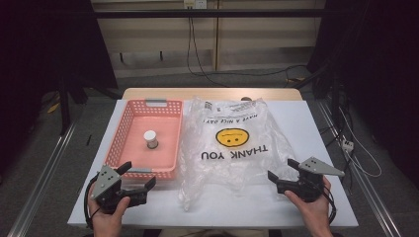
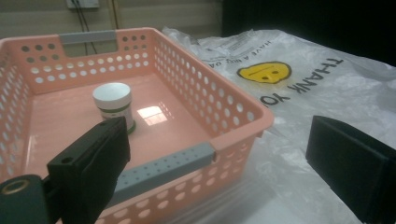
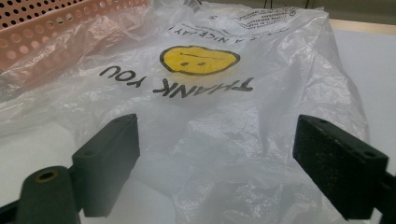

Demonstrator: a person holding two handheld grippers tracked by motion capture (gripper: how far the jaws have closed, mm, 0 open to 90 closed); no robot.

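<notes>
While both hands wait low in the frame | left gripper (image 1: 137, 177) lower left, jaws wide, nothing held, just beside pink perforated plastic basket (image 1: 129, 118) | small white jar (image 1: 151, 139) upright inside basket | right gripper (image 1: 283, 170) lower right, jaws spread, empty, at edge of crumpled clear plastic smiley-face bag (image 1: 232, 148), centre frame
</notes>
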